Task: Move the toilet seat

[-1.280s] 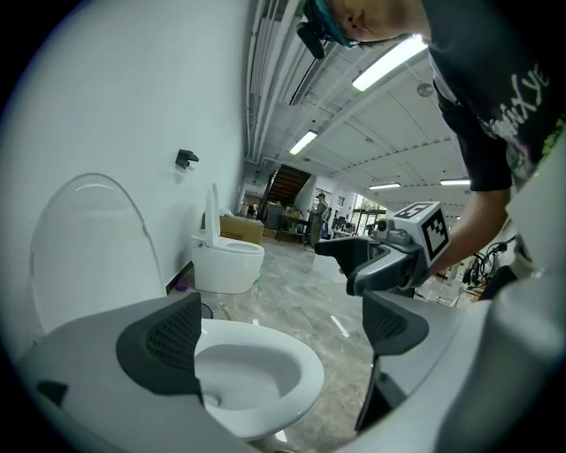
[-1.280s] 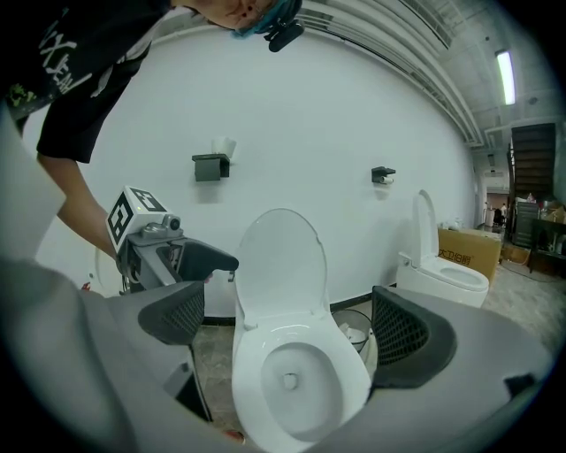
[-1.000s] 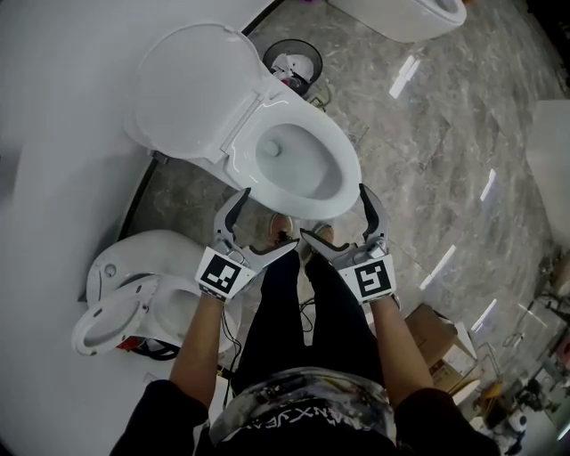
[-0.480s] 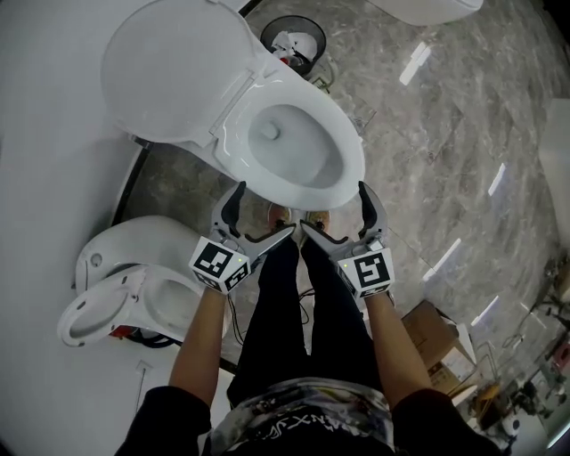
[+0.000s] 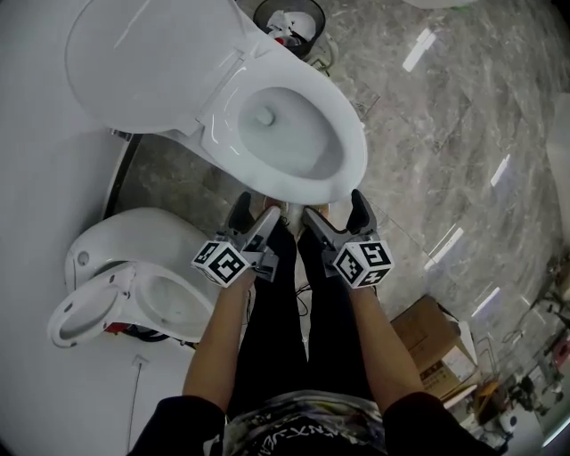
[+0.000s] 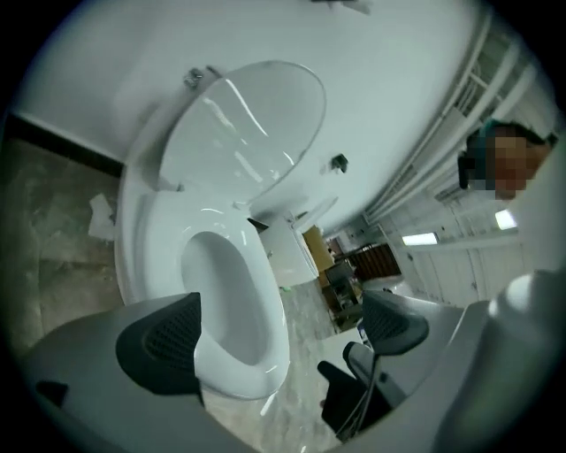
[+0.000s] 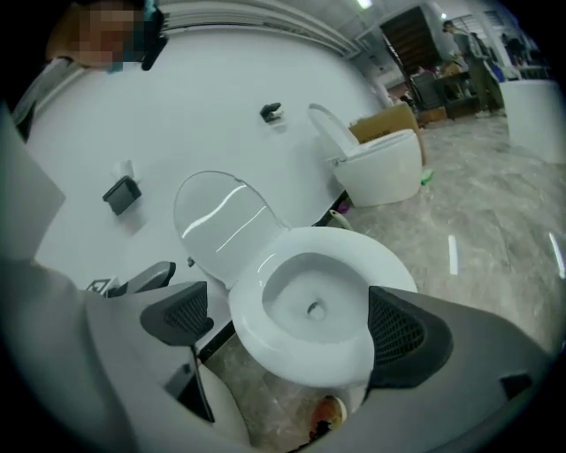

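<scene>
A white toilet stands in front of me with its lid point(image 5: 142, 62) raised against the wall and the seat ring point(image 5: 349, 134) lying flat on the bowl. My left gripper point(image 5: 256, 214) is open, just short of the bowl's front rim and a little to its left. My right gripper point(image 5: 334, 212) is open too, below the rim's front right. In the left gripper view the seat ring point(image 6: 265, 301) shows between the open pads of the left gripper point(image 6: 279, 336). The right gripper point(image 7: 296, 323) frames the seat ring point(image 7: 265, 327) and lid point(image 7: 221, 217). Neither gripper touches the toilet.
A second white toilet point(image 5: 134, 267) sits at the lower left by the wall. A black waste bin point(image 5: 287, 20) stands beyond the bowl. A cardboard box point(image 5: 436, 343) lies on the marble floor at the right. My legs point(image 5: 294, 294) and shoes are under the grippers.
Both grippers have drawn closer together and nearer the bowl's front rim. The toilet fills more of the head view. Both jaws stay open.
</scene>
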`<state>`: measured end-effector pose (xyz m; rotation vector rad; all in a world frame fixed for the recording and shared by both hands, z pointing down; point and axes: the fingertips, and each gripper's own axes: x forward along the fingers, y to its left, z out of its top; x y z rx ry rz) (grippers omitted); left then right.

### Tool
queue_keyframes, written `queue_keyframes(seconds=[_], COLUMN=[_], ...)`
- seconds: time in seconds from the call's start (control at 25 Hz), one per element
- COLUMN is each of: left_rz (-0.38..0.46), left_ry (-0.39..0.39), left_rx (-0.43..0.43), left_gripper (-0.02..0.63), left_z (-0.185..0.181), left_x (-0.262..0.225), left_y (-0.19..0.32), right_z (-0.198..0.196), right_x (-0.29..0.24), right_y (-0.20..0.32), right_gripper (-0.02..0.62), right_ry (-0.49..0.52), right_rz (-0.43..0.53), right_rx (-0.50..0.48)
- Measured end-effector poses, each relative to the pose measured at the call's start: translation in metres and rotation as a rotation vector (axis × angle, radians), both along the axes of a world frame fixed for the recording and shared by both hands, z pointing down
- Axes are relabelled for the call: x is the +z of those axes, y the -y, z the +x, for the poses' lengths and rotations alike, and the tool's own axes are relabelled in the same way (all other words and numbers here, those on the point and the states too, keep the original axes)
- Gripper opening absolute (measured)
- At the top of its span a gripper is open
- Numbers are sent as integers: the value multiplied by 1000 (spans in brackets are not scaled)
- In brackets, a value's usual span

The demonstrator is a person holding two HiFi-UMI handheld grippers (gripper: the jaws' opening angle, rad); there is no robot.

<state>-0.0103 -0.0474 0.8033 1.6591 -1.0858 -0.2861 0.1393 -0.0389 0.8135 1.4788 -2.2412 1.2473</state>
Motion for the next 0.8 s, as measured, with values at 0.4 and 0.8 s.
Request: queue_keyframes(seconds=[0.4, 0.8], left_rz=[-180, -209], left_ry=[-277, -370], left_rx=[-334, -401], left_gripper=[550, 549], left_z=[-1, 9], left_x=[64, 104], left_y=[-21, -16], right_z=[21, 34], right_x=[69, 106], right_y=[-20, -31], right_gripper=[555, 500], right_ry=[298, 496], right_rz=[-220, -283], right_rx=[415, 609])
